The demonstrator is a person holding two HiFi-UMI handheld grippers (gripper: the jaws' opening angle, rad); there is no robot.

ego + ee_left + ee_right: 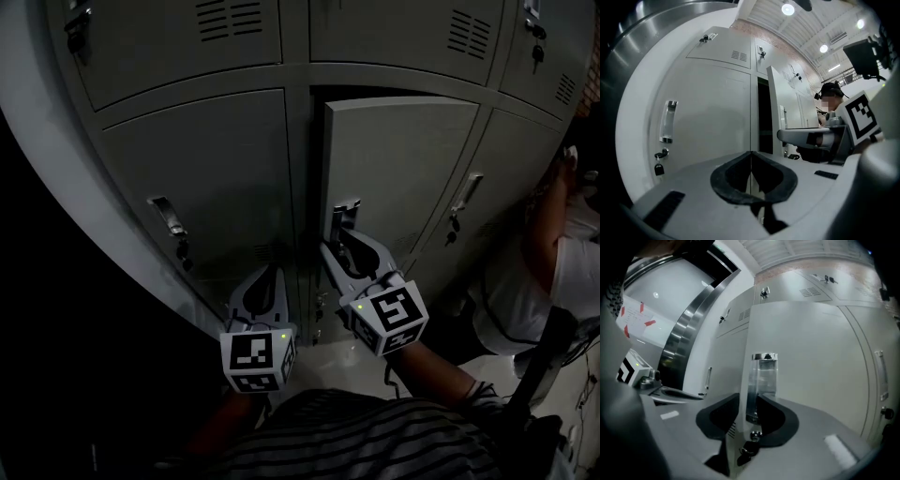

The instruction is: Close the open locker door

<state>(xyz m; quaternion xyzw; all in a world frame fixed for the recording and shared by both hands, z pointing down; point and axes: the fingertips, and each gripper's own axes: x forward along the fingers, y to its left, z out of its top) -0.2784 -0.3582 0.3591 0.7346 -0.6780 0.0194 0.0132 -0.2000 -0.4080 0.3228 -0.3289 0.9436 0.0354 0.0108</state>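
The grey locker door in the middle column stands ajar, with a dark gap along its left edge. My right gripper reaches up to its chrome handle. In the right gripper view the handle and the door's edge sit between the dark pads, which close against them; a key hangs just below. My left gripper hovers lower left, in front of the neighbouring closed locker. Its jaws are shut with nothing in them.
Closed lockers surround the open one; the left neighbour carries a handle and a padlock. A person in a white shirt crouches at the right by the lockers. A steel column rises left of the locker bank.
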